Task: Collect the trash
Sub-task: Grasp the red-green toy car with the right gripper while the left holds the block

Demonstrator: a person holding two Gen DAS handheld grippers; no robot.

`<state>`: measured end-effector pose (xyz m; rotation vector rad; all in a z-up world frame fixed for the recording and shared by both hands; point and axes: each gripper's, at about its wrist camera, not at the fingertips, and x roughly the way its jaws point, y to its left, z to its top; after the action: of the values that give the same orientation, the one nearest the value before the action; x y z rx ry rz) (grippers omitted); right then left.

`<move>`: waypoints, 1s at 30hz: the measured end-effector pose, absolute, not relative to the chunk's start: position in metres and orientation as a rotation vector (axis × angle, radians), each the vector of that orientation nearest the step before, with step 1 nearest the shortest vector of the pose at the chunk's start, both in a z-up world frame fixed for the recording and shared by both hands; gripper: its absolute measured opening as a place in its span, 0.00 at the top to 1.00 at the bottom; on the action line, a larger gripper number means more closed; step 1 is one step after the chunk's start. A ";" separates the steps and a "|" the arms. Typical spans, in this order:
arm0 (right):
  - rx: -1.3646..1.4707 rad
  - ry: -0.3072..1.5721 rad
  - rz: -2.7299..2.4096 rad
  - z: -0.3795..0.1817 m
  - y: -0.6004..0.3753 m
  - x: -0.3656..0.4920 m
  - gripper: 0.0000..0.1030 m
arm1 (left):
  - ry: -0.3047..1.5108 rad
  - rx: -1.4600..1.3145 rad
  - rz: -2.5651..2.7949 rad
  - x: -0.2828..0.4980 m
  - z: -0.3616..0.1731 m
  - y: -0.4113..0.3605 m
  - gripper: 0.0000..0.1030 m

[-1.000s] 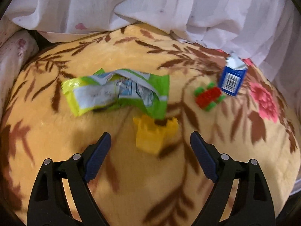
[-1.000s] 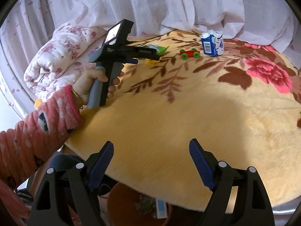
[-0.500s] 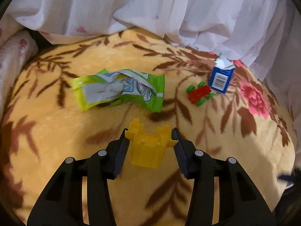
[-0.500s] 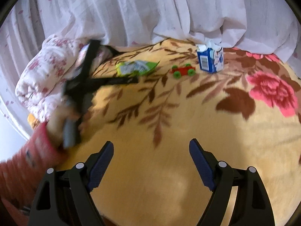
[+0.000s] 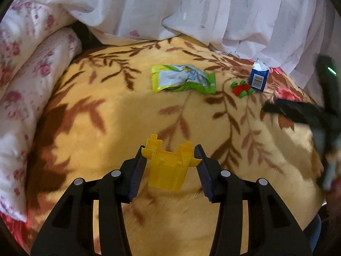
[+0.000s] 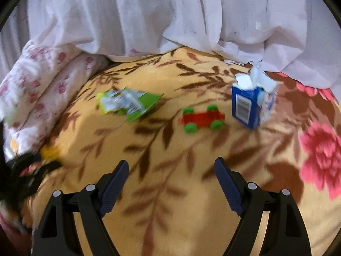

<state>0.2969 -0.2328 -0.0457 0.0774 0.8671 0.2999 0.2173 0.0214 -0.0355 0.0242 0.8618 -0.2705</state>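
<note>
Left fingers point(image 5: 170, 166) now withdrawn, pinching one yellow piece point(image 5: 168, 166); right fingers point(image 6: 171, 183) spread.

Wrapper point(image 6: 127, 104), toy car point(image 6: 202, 118), carton point(image 6: 251, 104) left to right.

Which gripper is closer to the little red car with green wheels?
Right. The right gripper hovers open just before the red car; the left gripper is farther back, holding the yellow piece.

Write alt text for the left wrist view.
The left hand-held gripper grips a yellow plastic piece above a floral yellow blanket. Farther off lie a green wrapper, a red toy car and a torn blue carton.
</note>
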 end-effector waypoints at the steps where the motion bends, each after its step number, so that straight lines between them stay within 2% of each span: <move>1: 0.075 0.867 0.280 -0.049 -0.232 0.306 0.21 | 0.862 0.020 -0.274 0.214 -0.035 0.024 0.56; 14: 0.017 0.911 0.139 -0.084 -0.231 0.377 0.20 | 0.843 -0.012 -0.288 0.200 -0.029 0.037 0.56; 16: 0.018 0.910 0.141 -0.083 -0.229 0.379 0.25 | 0.844 -0.013 -0.286 0.200 -0.029 0.038 0.56; 17: 0.024 0.914 0.144 -0.083 -0.229 0.380 0.35 | 0.845 -0.014 -0.285 0.200 -0.029 0.038 0.56; 23: 0.057 0.902 0.173 -0.077 -0.230 0.368 0.35 | 0.846 -0.021 -0.289 0.196 -0.029 0.039 0.56; 30: 0.056 0.842 0.256 -0.047 -0.226 0.311 0.35 | 0.834 -0.016 -0.300 0.179 -0.021 0.035 0.56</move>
<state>0.3109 -0.2256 -0.0467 0.0564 0.8418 0.2564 0.1790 0.0352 -0.0207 -0.0164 0.8336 -0.3000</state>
